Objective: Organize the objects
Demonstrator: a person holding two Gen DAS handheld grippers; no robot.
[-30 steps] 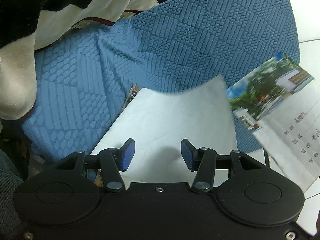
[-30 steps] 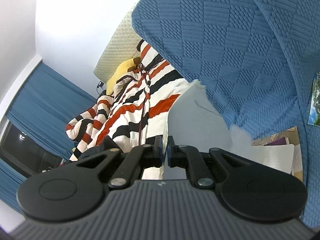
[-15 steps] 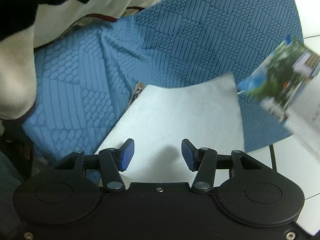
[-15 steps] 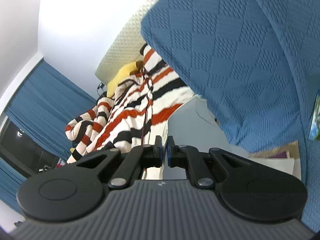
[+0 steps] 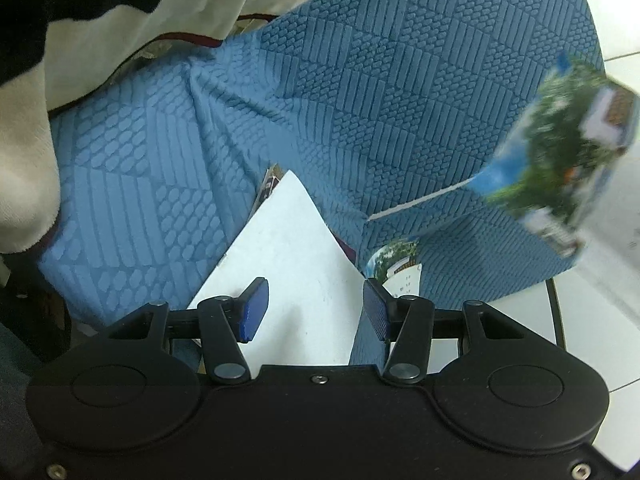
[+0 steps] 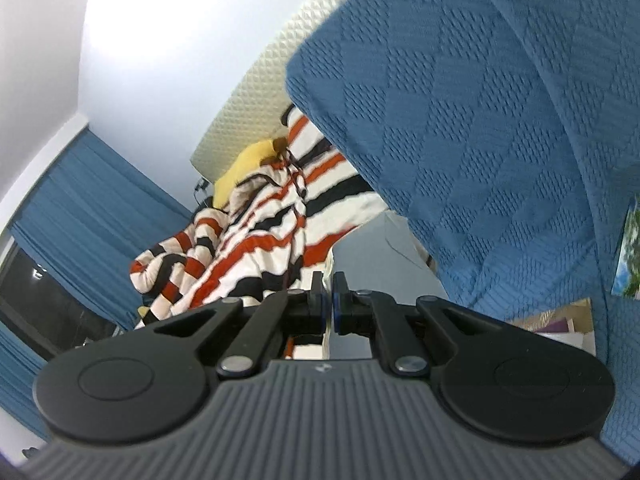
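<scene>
A white sheet (image 5: 292,264) lies tucked under a blue textured cover (image 5: 360,92). My left gripper (image 5: 316,312) hovers over the sheet's near end, open, its blue pads (image 5: 254,316) apart and pressing on nothing. A booklet with a tree photo (image 5: 560,152) hangs blurred at the right, and a second small photo cover (image 5: 394,258) peeks from under the cloth. In the right wrist view my right gripper (image 6: 328,304) is shut on the edge of a pale sheet (image 6: 384,256) that runs forward under the blue cover (image 6: 480,140). The photo booklet (image 6: 628,256) shows at the far right.
A striped red, black and white blanket (image 6: 256,240) lies beyond the right gripper, with a yellow pillow (image 6: 248,160) and blue curtains (image 6: 80,200) behind it. More papers (image 6: 560,320) lie under the cover. White floor tiles (image 5: 600,320) and a dark metal frame (image 5: 556,312) show at the right.
The photo booklet has swung up and to the right, now blurred. The blue cover has come down over the right part of the white sheet. Both grippers keep their states.
</scene>
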